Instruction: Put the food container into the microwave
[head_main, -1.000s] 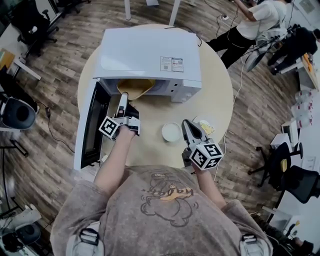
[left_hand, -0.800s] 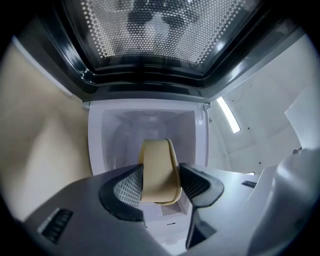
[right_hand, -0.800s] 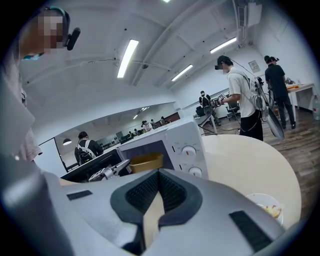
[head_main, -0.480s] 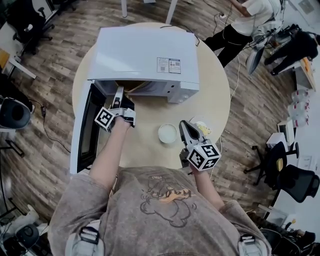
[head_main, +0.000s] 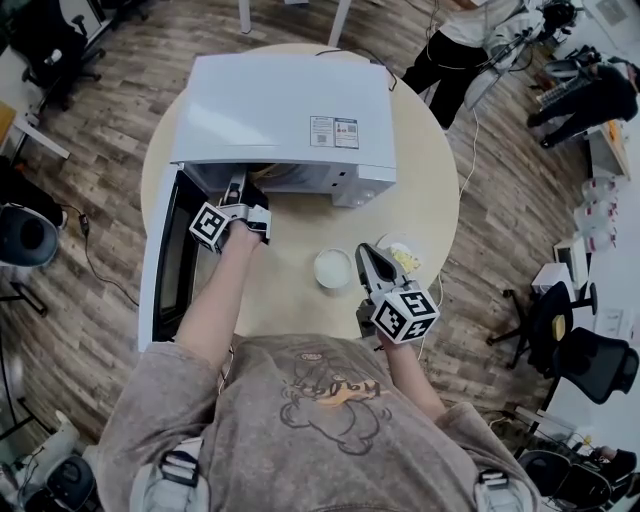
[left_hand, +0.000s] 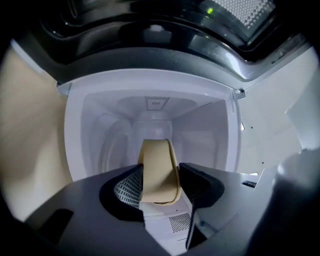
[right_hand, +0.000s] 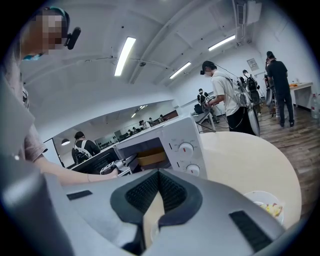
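Note:
The tan food container (left_hand: 157, 170) is edge-on between the jaws of my left gripper (left_hand: 159, 176), which is shut on it. It hangs inside the white cavity of the microwave (left_hand: 155, 112). From the head view the left gripper (head_main: 238, 190) reaches into the mouth of the microwave (head_main: 285, 110), and only a tan sliver of the container (head_main: 262, 172) shows under its top. My right gripper (head_main: 370, 262) hovers over the table near the front, shut and holding nothing. Its own view shows the container (right_hand: 151, 158) in the cavity.
The microwave door (head_main: 170, 255) hangs open to the left of my left arm. A small white bowl (head_main: 333, 268) and a plate with food (head_main: 405, 255) sit on the round table (head_main: 430, 200) by the right gripper. Other people stand beyond the table.
My left gripper has pushed forward with the container, from the microwave's mouth to inside the cavity, so the container is now almost hidden from above. The right gripper has stayed put.

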